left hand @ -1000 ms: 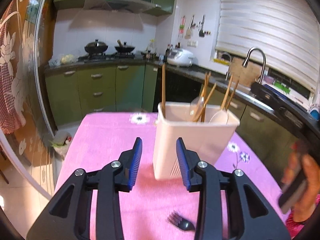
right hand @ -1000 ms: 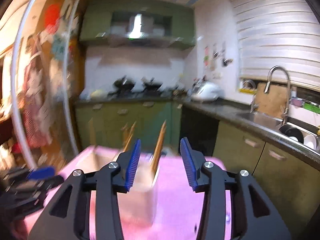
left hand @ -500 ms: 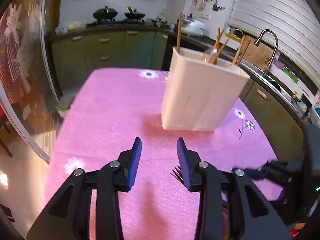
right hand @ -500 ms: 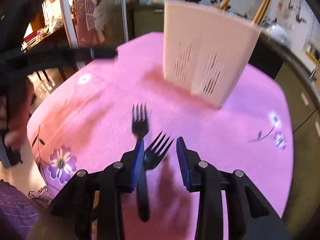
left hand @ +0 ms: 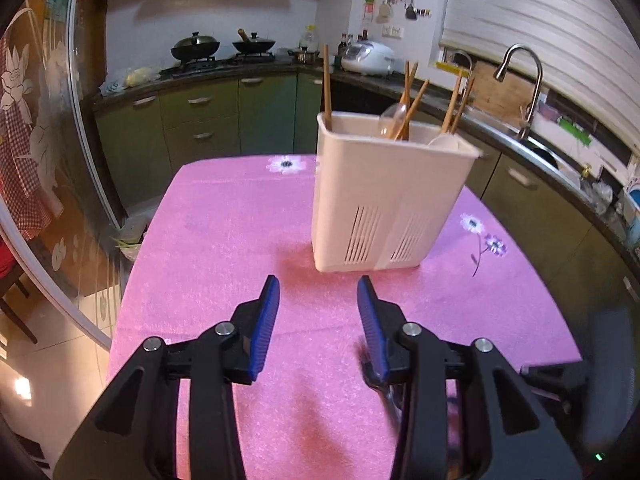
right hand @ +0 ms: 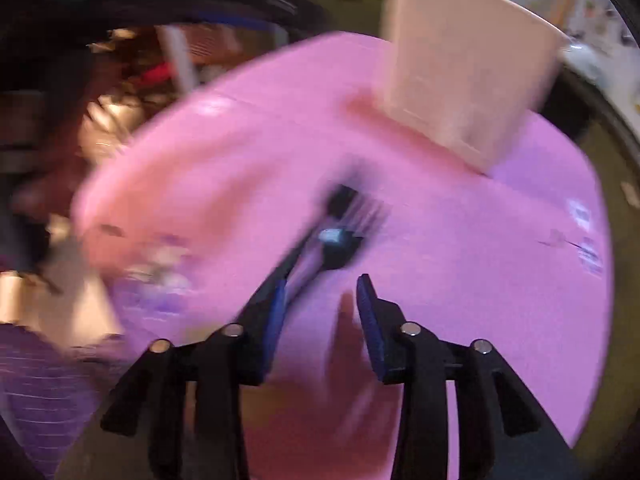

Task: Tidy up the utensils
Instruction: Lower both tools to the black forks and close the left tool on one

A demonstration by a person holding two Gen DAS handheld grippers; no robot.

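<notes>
Two lidded woks on the stove, white rice cooker, curved faucet, green cabinets

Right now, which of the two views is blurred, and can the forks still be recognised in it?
Left wrist view: mostly sharp, the utensil holder clear, fisheye bending the counters. Right wrist view: heavy motion blur; the black forks smear together, tines barely readable, and the holder's slots vanish.

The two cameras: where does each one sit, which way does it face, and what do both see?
Left wrist: on the left gripper, facing the utensil holder and kitchen; own fingers show, jaws opening on nothing.
Right wrist: on the right gripper, tilted down at black forks; own fingers show, jaws opening.
Shared: holder, pink tablecloth.
</notes>
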